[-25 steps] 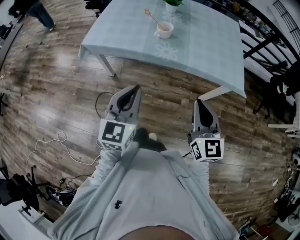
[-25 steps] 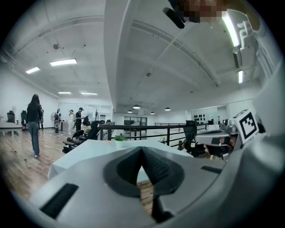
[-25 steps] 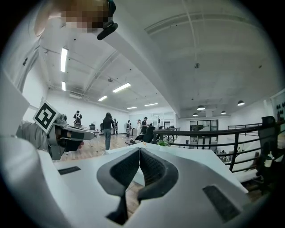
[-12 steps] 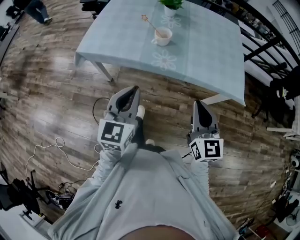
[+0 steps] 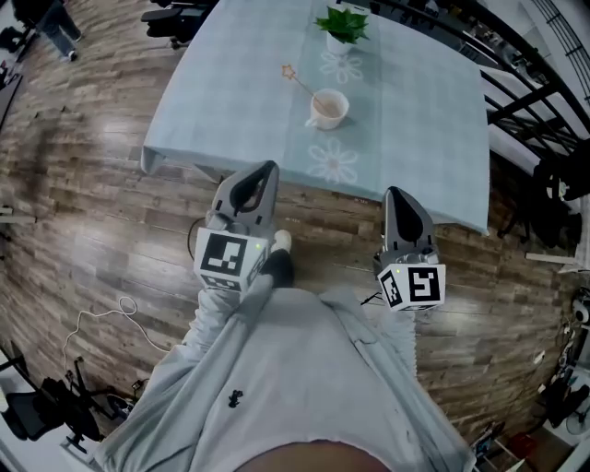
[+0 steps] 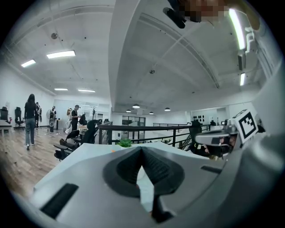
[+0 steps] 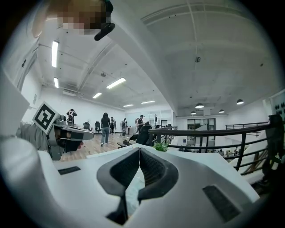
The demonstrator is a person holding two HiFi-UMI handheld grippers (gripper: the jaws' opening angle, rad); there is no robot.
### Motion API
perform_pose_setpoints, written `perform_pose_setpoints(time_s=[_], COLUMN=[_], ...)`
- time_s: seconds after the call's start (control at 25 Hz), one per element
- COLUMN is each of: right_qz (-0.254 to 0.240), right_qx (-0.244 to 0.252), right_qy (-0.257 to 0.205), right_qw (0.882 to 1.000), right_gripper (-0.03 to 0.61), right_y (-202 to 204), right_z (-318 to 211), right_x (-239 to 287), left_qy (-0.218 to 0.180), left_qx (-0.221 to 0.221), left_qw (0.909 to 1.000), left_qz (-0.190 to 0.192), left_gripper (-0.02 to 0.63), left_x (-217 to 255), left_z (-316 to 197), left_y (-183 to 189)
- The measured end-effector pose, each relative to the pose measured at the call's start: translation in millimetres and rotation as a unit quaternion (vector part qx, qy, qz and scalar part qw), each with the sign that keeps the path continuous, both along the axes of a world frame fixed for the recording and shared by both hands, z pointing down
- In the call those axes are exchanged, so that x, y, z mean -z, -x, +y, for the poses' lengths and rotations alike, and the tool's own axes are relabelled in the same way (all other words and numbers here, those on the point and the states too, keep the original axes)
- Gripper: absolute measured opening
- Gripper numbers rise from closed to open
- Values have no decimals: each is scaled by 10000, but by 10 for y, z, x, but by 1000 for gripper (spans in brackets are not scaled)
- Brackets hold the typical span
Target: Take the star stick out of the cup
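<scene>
We hold both tongs low over the brown wood-plank floor, short of the near edge of the counter, a rectangular top under a pale blue-green checked cloth with white flower prints. The left tongs are closed, tips pressed together with nothing between them, as the left gripper view shows. The right tongs are also closed and empty, pads meeting at the tip in the right gripper view. Each carries its white cube with black square markers at the back end, close to our light grey sleeves. Both tongs point towards the counter, side by side and apart from each other. The small white ceramic cup stands upright on the cloth near the middle of the counter, well apart from both tongs. The thin pale star stick is in the cup, leaning up and to the left over the rim, with its star end out above the cloth. Behind the cup, near the far edge, sits a small green potted plant in a white pot. A black metal railing runs past the counter's right side. A thin white cable lies looped on the floor at left.
</scene>
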State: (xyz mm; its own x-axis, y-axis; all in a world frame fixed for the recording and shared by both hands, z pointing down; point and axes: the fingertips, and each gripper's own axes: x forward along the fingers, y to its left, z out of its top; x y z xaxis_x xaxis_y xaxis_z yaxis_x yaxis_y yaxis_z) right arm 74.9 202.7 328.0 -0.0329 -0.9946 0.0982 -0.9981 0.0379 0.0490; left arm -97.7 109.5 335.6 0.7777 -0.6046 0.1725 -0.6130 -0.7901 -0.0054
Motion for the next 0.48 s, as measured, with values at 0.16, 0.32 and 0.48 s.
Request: perform_pose_setpoints(time_s=[0.16, 0.32, 0.48], right_qz=[6, 26, 9], right_qx=[-137, -270, -348], right_qy=[26, 144, 315], right_qw=[9999, 9995, 9989], right_gripper=[17, 16, 17], right_y=[-55, -65, -66], right_z=[-390, -610, -724], right_x=[18, -32, -105], left_qy=[-16, 40, 169], left_qx=[-90, -153, -178], left_qw=[10000, 9999, 9997], left_qz=[-18, 13, 31], left_gripper=[20, 20, 20], left_x=[9, -59, -133], left_z=[-427, -706, -857], left_y=[-15, -6, -19])
